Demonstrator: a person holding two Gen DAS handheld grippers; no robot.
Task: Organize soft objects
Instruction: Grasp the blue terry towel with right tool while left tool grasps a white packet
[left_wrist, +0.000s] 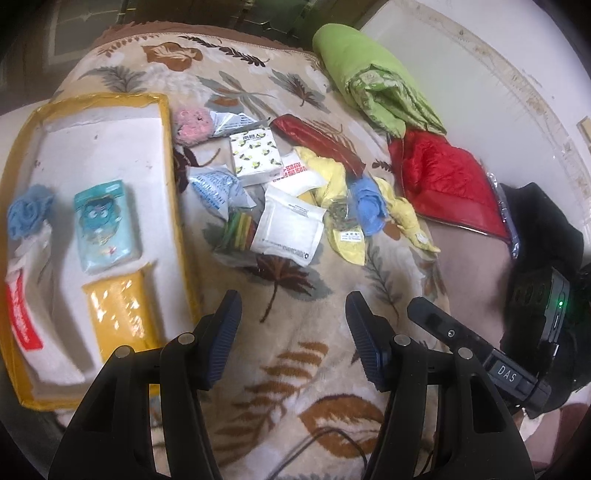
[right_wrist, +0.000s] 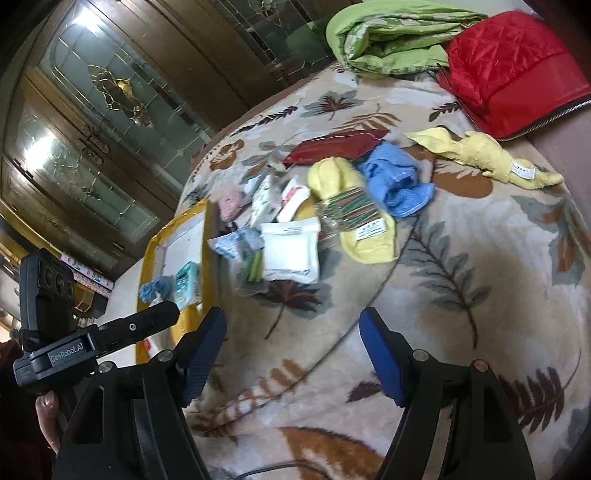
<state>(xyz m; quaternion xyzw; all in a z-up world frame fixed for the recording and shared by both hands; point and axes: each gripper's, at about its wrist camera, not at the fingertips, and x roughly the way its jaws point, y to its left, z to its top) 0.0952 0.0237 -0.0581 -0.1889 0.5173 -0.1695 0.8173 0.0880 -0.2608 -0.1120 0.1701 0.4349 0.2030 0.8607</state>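
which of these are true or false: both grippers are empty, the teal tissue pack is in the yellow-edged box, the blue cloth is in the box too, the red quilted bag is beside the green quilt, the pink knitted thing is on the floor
1. Both grippers are empty. True: nothing sits between the fingers of the left gripper or the right gripper.
2. The teal tissue pack lies in the yellow-edged box. True.
3. The blue cloth is in the box. False: it lies in the pile on the leaf-patterned blanket.
4. The red quilted bag lies beside the green quilt. True.
5. The pink knitted piece is on the floor. False: it rests on the blanket next to the box.
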